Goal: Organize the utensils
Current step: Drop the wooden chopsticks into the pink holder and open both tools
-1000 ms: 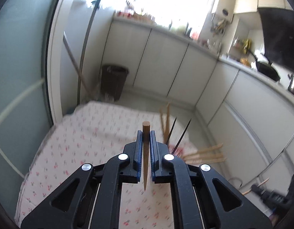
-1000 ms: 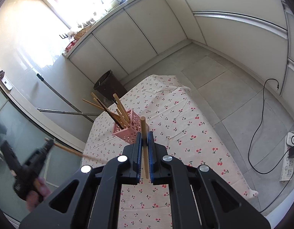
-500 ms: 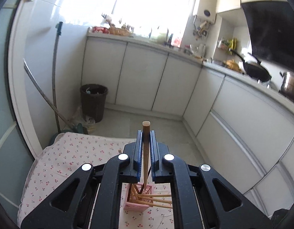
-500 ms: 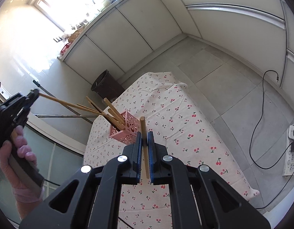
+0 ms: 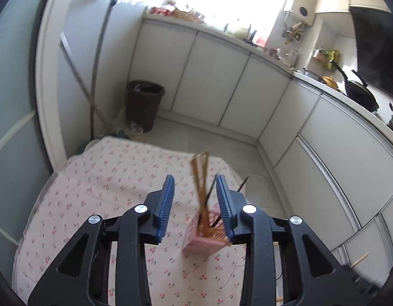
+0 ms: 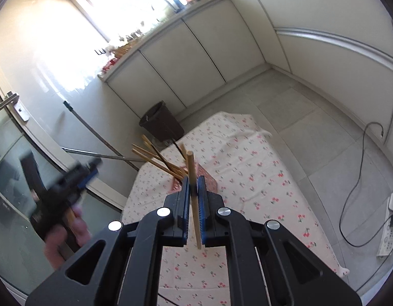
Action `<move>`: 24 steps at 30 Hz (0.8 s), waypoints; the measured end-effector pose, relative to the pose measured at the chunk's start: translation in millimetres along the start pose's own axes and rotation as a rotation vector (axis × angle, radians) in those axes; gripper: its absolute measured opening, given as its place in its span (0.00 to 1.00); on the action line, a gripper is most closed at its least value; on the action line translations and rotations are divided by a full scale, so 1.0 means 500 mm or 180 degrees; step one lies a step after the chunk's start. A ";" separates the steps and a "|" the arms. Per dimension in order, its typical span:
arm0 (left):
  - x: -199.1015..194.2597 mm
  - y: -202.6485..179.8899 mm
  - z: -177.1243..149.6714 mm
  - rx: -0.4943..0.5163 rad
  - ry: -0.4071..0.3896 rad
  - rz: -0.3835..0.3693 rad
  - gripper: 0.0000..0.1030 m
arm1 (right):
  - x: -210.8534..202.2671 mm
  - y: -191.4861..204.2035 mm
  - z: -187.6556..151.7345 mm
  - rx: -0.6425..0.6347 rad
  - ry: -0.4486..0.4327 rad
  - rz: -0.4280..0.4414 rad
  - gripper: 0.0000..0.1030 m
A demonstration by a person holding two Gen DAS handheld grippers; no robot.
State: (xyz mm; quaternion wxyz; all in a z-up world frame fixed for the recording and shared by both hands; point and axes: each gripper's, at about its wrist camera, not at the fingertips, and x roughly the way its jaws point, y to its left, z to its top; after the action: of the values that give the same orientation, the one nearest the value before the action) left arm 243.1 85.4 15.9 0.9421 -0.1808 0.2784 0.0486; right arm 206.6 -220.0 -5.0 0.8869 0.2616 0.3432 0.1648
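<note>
My left gripper (image 5: 195,179) hovers over the pink lattice holder (image 5: 204,242) on the cherry-print tablecloth (image 5: 114,178). Its jaws are opening and the pads (image 5: 165,199) press on nothing. Through the gap I see blurred wooden chopsticks (image 5: 200,178) and a dark one standing in the holder. In the right wrist view, my right gripper (image 6: 193,179) is shut on a wooden chopstick (image 6: 190,162) that stands nearly upright. The pink holder (image 6: 207,178) with several chopsticks (image 6: 155,159) shows just behind its jaws. At the left, blurred, a hand (image 6: 61,237) carries the left gripper (image 6: 90,170).
A brown waste bin (image 5: 144,107) and mop handles (image 5: 94,81) stand past the table's far edge. White cabinets (image 5: 214,76) line the walls. A power strip (image 6: 391,227) and a cable (image 6: 359,178) lie on the floor to the right of the table.
The left gripper's jaws have spread and the chopstick they held is gone from between them; the gripper has drawn back from the holder. The right gripper still holds its chopstick.
</note>
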 end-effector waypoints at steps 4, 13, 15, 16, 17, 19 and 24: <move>0.029 0.081 -0.052 -0.0214 0.0272 0.0090 0.34 | -0.002 0.073 0.043 -0.0203 -0.0150 0.0003 0.07; 0.063 0.154 -0.067 -0.0449 0.0490 0.0103 0.34 | 0.049 0.184 0.144 -0.0415 -0.0472 -0.0097 0.06; 0.068 0.156 -0.064 -0.0475 0.0525 0.0053 0.34 | 0.072 0.190 0.154 -0.0433 -0.0482 -0.0150 0.06; 0.072 0.154 -0.064 -0.0464 0.0542 0.0036 0.34 | 0.084 0.192 0.160 -0.0436 -0.0486 -0.0176 0.06; 0.075 0.151 -0.064 -0.0445 0.0551 0.0031 0.34 | 0.100 0.193 0.164 -0.0439 -0.0491 -0.0207 0.06; 0.083 0.142 -0.065 -0.0391 0.0586 0.0029 0.34 | 0.129 0.192 0.167 -0.0445 -0.0505 -0.0229 0.07; 0.083 0.125 -0.065 -0.0282 0.0571 -0.0016 0.34 | 0.194 0.174 0.146 -0.0451 -0.0412 -0.0326 0.16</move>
State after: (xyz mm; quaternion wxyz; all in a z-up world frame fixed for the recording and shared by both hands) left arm 249.7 131.3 -51.6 0.9046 -0.2265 0.3587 0.0420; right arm 316.5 -129.6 40.3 0.9308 0.1905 0.2856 0.1258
